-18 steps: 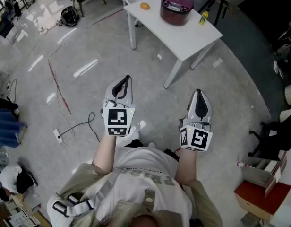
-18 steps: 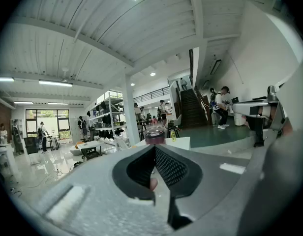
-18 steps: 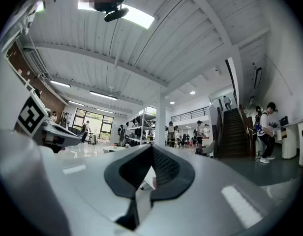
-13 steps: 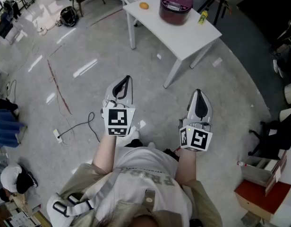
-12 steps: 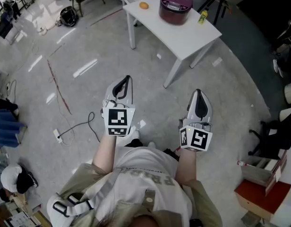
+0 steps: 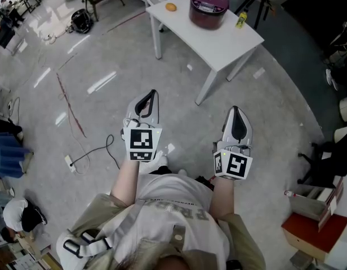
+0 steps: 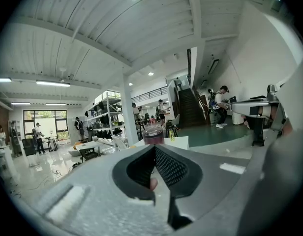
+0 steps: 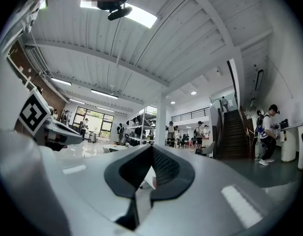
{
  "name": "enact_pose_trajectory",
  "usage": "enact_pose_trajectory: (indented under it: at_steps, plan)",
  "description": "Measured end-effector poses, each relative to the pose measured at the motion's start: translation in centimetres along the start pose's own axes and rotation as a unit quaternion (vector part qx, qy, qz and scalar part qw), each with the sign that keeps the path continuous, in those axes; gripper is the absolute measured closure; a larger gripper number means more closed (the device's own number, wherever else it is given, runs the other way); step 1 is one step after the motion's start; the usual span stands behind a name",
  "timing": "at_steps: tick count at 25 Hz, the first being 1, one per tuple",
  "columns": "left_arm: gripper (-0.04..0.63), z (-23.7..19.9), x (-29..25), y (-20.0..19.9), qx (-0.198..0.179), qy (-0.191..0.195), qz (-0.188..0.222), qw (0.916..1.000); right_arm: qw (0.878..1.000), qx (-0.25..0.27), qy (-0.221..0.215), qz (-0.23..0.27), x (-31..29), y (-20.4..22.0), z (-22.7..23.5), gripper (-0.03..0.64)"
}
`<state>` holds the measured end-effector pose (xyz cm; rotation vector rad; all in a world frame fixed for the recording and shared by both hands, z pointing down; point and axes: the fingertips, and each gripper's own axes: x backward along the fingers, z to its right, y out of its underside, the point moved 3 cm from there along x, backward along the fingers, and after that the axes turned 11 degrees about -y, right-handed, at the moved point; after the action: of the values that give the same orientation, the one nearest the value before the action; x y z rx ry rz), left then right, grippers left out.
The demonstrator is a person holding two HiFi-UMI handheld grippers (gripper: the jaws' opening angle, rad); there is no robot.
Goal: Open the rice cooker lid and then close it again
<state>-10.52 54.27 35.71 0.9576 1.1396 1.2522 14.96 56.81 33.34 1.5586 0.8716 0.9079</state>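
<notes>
Polished workshop floor everywhere; rice cooker (image 6: 209,7) sits at the white counter's (image 6: 221,44) far edge, lid down I think. Left gripper (image 6: 152,94) and right gripper (image 6: 235,110) are well short of it, jaws pressed together, empty. Looks like the approach step: walk up, go for the lid release.

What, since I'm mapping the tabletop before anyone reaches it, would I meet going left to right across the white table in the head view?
On the white table: small round orange thing → rice cooker, lid down → small yellow bottle.
</notes>
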Motion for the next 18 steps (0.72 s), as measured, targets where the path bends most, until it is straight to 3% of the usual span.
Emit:
enact_pose_trajectory:
  at_steps: [5, 9, 11, 13, 18]
  plan:
    - [0.586, -0.9, -0.8, 0.0, -0.003, -0.004, 0.004, 1.0, 1.0, -0.008, 0.004, -0.001, -0.8, 0.2, -0.2, 0.617]
    - [0.578, -2.1, -1.7, -0.3, -0.012, -0.016, 0.018, 0.9996, 0.998, -0.058, 0.012, 0.02, -1.5, 0.3, 0.4, 0.615]
    - [0.472, -2.4, -2.2, -0.3, -0.005, -0.002, 0.019, 0.9998, 0.996, -0.081, 0.011, 0.031, -1.8, 0.3, 0.6, 0.601]
    - [0.353, -2.5, -2.8, -0.4, 0.01, 0.017, 0.018, 0.9996, 0.995, -0.095, 0.007, 0.036, -2.1, 0.4, 0.5, 0.483]
    - [0.305, -2.9, -4.1, -0.7, 0.027, 0.05, 0.019, 0.9982, 0.993, -0.107, 0.018, 0.039, -2.8, 0.5, 0.4, 0.397]
